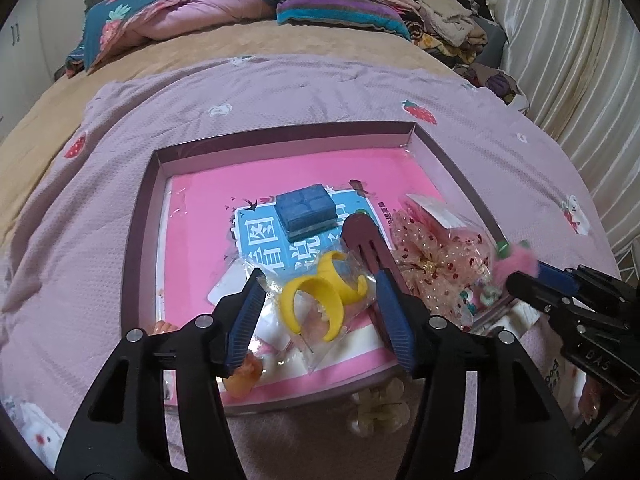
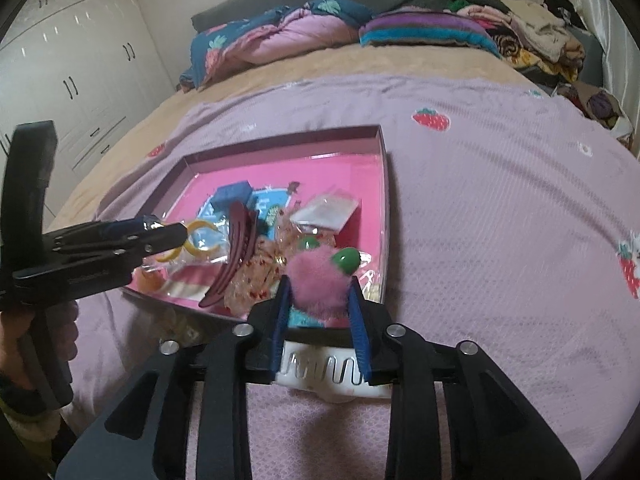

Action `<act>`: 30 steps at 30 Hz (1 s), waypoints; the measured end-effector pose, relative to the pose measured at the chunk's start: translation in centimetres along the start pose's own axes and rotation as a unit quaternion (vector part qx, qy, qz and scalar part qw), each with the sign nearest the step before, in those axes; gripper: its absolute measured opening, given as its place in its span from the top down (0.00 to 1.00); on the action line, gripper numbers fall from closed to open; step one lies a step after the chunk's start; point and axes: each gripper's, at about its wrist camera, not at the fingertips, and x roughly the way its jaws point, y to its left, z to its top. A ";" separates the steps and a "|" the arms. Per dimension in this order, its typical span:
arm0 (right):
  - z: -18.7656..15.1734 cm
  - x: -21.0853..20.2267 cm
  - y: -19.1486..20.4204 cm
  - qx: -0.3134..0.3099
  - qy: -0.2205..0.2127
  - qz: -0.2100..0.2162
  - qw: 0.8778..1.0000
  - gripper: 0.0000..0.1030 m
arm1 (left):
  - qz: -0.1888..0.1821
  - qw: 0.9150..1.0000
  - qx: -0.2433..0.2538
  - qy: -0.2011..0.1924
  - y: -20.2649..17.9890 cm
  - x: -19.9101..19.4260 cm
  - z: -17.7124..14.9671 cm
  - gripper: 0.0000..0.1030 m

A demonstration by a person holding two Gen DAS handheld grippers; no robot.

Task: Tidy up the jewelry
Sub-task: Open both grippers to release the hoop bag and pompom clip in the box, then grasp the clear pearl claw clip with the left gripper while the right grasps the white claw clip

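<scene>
**Grippers at the Jewelry Box**

Nearest the right wrist camera, the right gripper [image 2: 318,304] has its jaws clamped on a pink pompom [image 2: 318,280] with a green piece, held over the near edge of the box [image 2: 386,184]. Motion blur obscures the pompom's detail. Left gripper [image 1: 320,312] jaws stand apart around a bagged yellow ring-shaped item [image 1: 316,300] inside the box; contact cannot be confirmed. Alongside lie a maroon hair clip [image 1: 368,248], a small blue case [image 1: 306,210] and a sequined bow [image 1: 432,264]. A white comb-like piece [image 2: 324,368] is partly hidden below the right gripper.
</scene>
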 end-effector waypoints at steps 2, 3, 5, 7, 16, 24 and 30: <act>-0.2 -0.6 -0.1 0.007 -0.008 0.005 1.000 0.57 | 0.003 1.000 0.001 -0.002 0.0 -0.3 -0.1 0.45; -0.1 -1.0 -0.1 0.008 -0.014 0.007 1.000 0.56 | 0.004 1.000 0.001 -0.003 0.0 -0.5 -0.2 0.45; -0.1 -2.0 -0.3 0.011 -0.025 0.006 1.000 0.55 | 0.003 1.000 -0.001 -0.005 0.0 -0.9 -0.3 0.44; -0.2 -3.0 -0.7 0.019 -0.033 0.010 0.999 0.49 | 0.003 1.000 -0.001 -0.008 -0.1 -1.4 -0.4 0.40; -1.6 -7.1 -2.0 0.042 -0.058 0.011 0.997 0.30 | -0.005 1.000 -0.007 -0.029 -0.5 -4.3 -1.5 0.27; -3.5 -8.3 -2.0 0.043 -0.049 0.013 0.998 0.28 | -0.010 1.000 0.001 -0.025 -1.3 -5.2 -3.1 0.27; -4.9 -8.2 -1.8 0.041 -0.033 0.012 0.999 0.28 | -0.009 1.000 0.002 -0.019 -1.5 -5.2 -4.3 0.25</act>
